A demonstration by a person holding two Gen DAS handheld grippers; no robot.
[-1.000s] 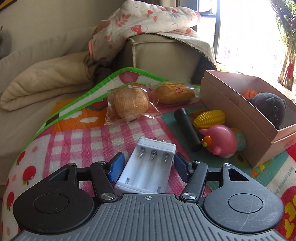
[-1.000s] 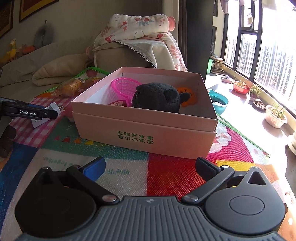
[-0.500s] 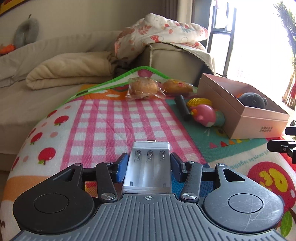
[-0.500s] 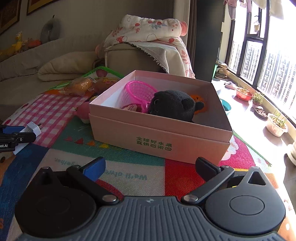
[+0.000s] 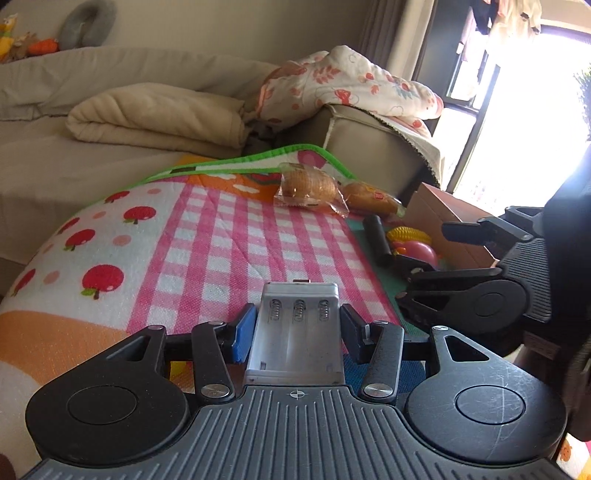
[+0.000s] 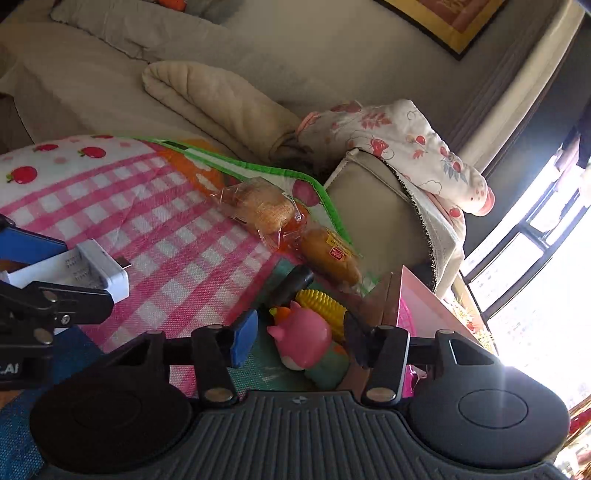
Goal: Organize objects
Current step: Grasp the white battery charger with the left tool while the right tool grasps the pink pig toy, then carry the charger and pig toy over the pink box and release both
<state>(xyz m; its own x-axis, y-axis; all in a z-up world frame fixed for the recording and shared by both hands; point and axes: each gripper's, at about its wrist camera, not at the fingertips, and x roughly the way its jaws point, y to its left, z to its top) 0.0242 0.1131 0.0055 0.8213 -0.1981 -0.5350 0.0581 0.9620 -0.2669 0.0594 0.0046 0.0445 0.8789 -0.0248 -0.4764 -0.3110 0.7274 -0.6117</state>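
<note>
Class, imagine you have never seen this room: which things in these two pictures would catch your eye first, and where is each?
First, the white battery holder, clamped in the left gripper above the pink checked play mat. Next, the pink toy bird lying between the open fingers of the right gripper, with a yellow toy corn just behind it. Farther back lie two wrapped breads at the mat's green edge.

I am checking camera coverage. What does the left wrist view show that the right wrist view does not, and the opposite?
Only the left wrist view shows the three springs inside the white battery holder held by the left gripper.

Only the right wrist view shows the framed picture and the box's pink inside.

Both show the bagged bread, yellow corn toy, pink toy, black cylinder, and the open right gripper.
</note>
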